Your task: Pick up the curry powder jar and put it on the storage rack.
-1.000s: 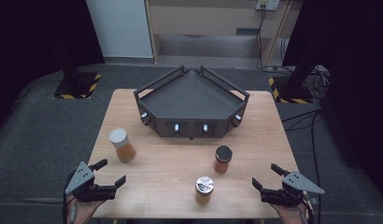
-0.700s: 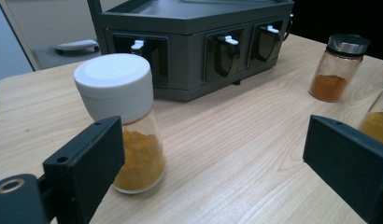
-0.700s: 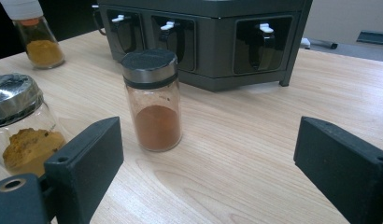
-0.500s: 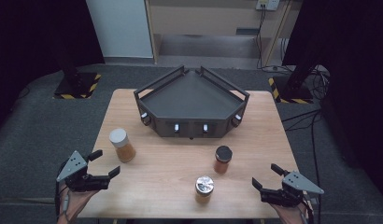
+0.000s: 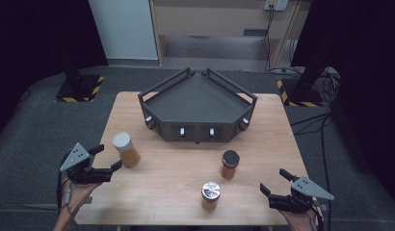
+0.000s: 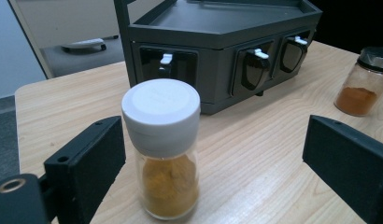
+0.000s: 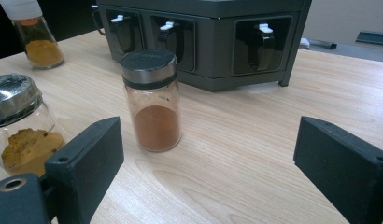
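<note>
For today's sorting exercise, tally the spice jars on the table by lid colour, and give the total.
White lid: 1, the white-lidded jar
Black lid: 1, the black-lidded jar
Silver lid: 1, the silver-lidded jar
Total: 3 jars

high view: set above the near side of the pale wooden table [image 5: 186, 168], facing forward and down, far enough to take in the whole top.
left gripper view: low over the tabletop, close behind the white-capped glass jar of yellow powder [image 6: 164, 149], facing the dark grey angular rack [image 6: 217, 51].
right gripper view: low, near the black-capped glass jar of red-brown powder [image 7: 152, 100], facing the same rack.
shared: rack front and both jars.
</note>
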Demonstrator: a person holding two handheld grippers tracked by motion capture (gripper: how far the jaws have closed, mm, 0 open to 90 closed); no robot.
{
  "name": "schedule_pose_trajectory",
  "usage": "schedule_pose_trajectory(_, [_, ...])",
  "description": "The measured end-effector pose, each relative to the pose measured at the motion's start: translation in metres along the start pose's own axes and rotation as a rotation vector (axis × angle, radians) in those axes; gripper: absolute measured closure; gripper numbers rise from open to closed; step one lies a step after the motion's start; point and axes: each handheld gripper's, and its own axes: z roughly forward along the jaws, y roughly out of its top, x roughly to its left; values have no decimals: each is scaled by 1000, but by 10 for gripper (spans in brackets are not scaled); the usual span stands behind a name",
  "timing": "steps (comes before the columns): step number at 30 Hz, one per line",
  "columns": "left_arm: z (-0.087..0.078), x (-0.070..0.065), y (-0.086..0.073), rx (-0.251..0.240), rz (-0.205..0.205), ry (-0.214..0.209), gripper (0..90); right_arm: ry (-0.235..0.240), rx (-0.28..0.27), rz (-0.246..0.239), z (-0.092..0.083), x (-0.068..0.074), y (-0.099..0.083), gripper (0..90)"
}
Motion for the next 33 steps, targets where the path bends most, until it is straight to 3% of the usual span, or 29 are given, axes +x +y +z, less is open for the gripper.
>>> schedule_pose_trajectory(11, [19, 14, 9, 14, 6, -16, 52, -1, 1, 0, 0, 0, 0, 84])
schedule_pose_trajectory(17, [30, 20, 12, 33, 10, -4, 56, -1, 1, 1, 0, 0, 0, 84])
schedule_pose_trajectory(33, [51, 33, 4, 33, -21, -7, 71, -2, -1, 0, 0, 0, 0, 85])
